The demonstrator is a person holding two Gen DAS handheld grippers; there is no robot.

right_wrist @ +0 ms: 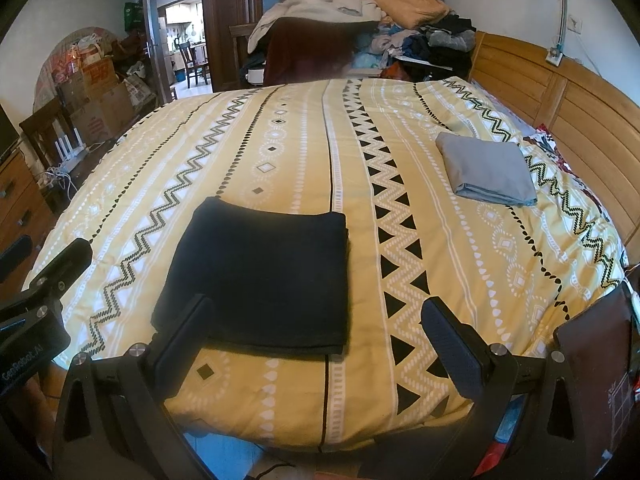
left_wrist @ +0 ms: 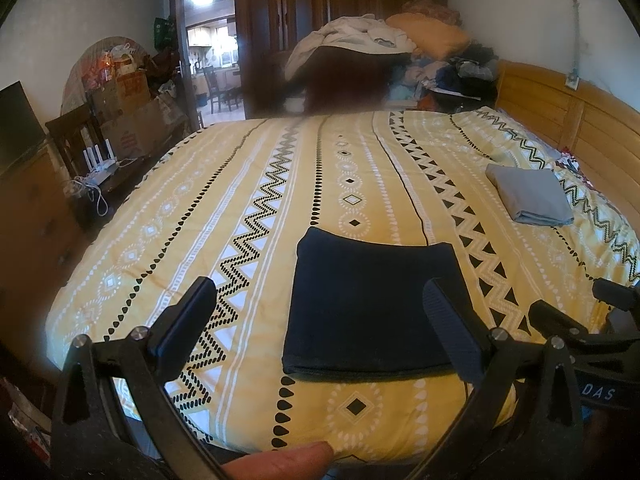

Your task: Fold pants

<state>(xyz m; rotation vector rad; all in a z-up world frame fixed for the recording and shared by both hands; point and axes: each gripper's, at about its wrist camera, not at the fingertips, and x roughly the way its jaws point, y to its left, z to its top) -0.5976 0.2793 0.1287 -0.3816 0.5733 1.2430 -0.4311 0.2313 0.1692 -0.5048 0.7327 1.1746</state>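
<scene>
While both sets of fingers are spread wide and empty, dark folded pants (left_wrist: 370, 304) seen lower centre on patterned bedspread (left_wrist: 256, 184), left gripper (left_wrist: 320, 320), right gripper (right_wrist: 316, 334), grey folded cloth (right_wrist: 486, 172) at upper right.

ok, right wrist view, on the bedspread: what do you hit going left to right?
Left gripper at the frame edge → folded dark navy pants → black vertical stripe of the bedspread → column of black triangles → folded grey garment → wooden headboard.
</scene>
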